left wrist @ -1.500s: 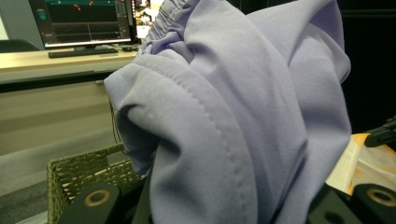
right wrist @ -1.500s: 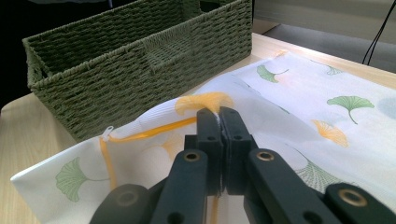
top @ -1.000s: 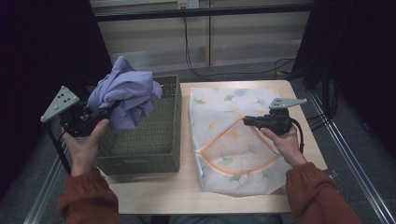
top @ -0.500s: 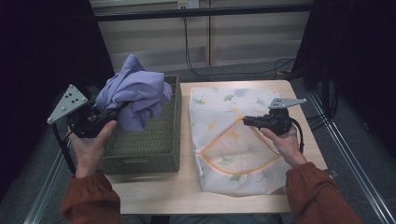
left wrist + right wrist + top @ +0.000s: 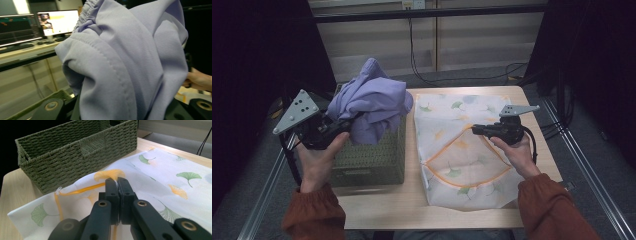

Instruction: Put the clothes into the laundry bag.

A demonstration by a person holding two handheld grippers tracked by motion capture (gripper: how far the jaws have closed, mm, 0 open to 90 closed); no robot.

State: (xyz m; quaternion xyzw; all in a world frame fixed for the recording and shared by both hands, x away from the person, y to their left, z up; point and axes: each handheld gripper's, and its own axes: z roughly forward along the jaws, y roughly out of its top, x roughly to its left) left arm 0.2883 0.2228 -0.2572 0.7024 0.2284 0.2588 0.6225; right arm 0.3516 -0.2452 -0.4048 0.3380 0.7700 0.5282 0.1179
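rust-orange sleeves (image 5: pixel 312 214), black grippers with grey three-cornered plates (image 5: pixel 295 110).

The lilac garment (image 5: pixel 130 65) is a soft, matt woven cloth with stitched seams and a gathered elastic hem. The basket (image 5: pixel 75 150) is rough, plaited green fibre, matt all over. The laundry bag (image 5: pixel 160 182) is thin white mesh cloth, slightly see-through, printed with green and yellow leaves and edged with an orange zip tape. The surface (image 5: pixel 412 210) is pale, smooth wood with a dull finish. The right gripper (image 5: pixel 117 182) has matt black plastic jaws with brassy metal pivots; the left gripper (image 5: pixel 343 125) carries a flat grey plate that looks like matt metal.
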